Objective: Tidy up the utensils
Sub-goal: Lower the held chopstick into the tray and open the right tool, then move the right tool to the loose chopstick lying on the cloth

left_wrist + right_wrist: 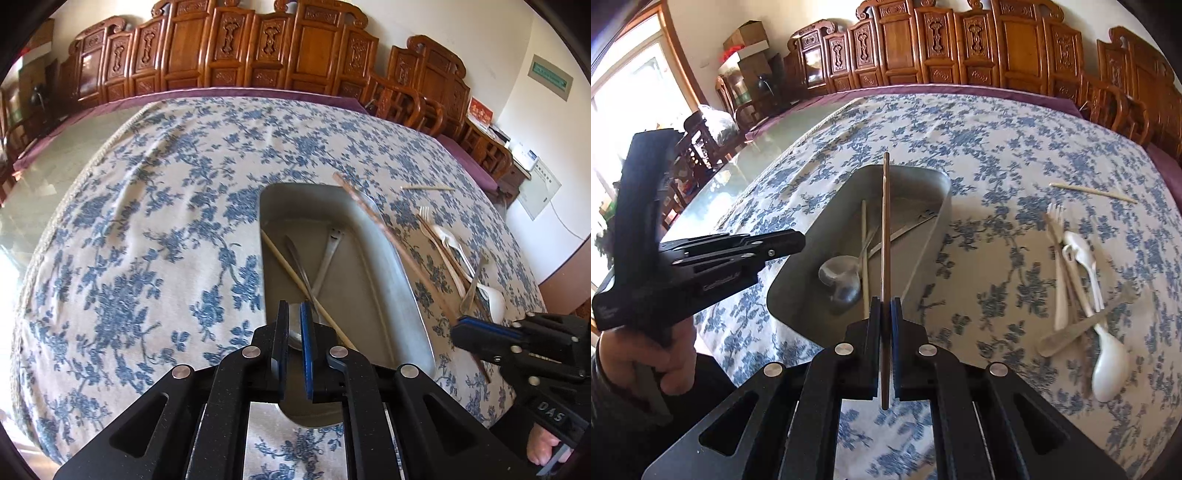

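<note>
Lettering "DAS" shows in pale relief on the black body of the right gripper (467, 328) in the left wrist view; other print on the gripper bodies and on wall notices is too small to read. That right gripper is clenched on a long dark-brown wooden chopstick (885, 236), which runs straight forward from between its blue-padded fingers (896, 314), its far end reaching over the far rim of the grey rectangular metal tray (923, 251), its near end sticking out behind the pads. The stick is slim, reddish-brown and straight, held above the tray rather than lying in it. The left gripper (294, 317) hovers over the near end of the tray with its blue pads a narrow gap apart, nothing between them. Inside the tray lie a metal spoon with a round bowl (840, 280), a pale bamboo chopstick (864, 251) and a second metal utensil with a cut-out handle (330, 251), their handles crossing. On the blue-and-white floral tablecloth (147, 221) right of the tray sit a heap of white plastic cutlery (1078, 266), a white ceramic soup spoon (1110, 365) and a metal-handled piece (1082, 325) across them; a lone pale chopstick (1093, 192) lies farther off. Carved wooden chairs (960, 55) line the wall.
</note>
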